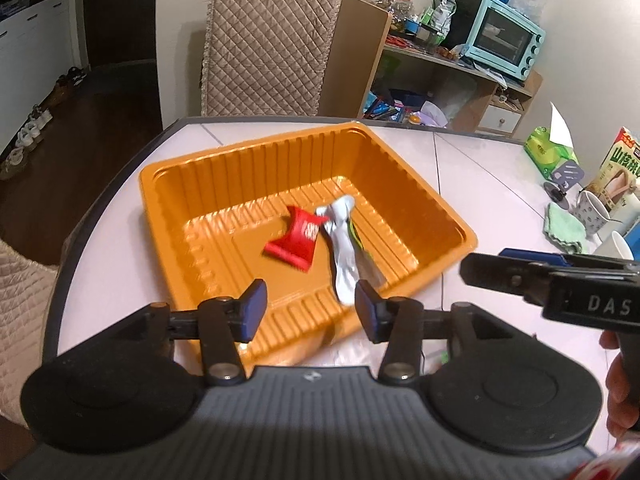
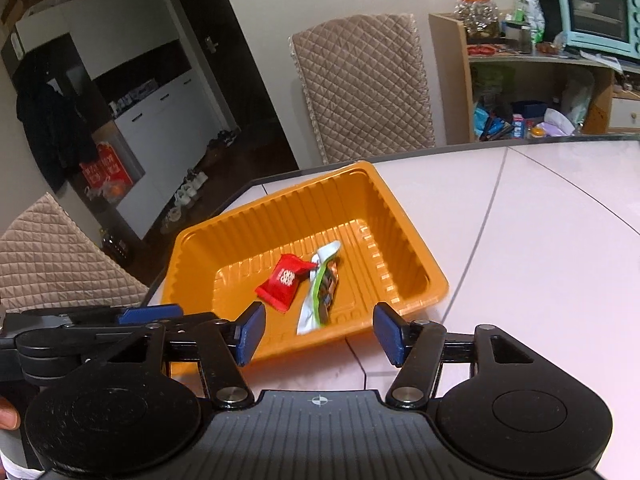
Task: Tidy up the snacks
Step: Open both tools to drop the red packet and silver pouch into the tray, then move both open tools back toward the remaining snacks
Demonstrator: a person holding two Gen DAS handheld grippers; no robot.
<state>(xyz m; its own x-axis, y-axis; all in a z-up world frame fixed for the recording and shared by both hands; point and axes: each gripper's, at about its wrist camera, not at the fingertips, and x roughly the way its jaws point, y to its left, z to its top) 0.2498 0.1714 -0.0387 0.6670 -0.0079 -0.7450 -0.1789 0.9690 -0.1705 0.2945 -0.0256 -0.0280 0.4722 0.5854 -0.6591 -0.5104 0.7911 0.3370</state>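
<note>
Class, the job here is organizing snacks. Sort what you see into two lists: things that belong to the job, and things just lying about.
Belongs to the job:
- orange tray
- red snack packet in the tray
- silver-and-green snack packet beside it in the tray
- left tongs and right tongs, both open and empty

Just lying about:
- green cloth
- mug
- tissue pack
- carton

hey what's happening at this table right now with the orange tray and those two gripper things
A person is sorting snacks with a handheld gripper in each hand. The orange tray on the table already holds a red snack packet and a silver-and-green packet. The left gripper and right gripper both hover at the tray's near edge, jaws open and holding nothing, so both snacks look just dropped in.
</note>
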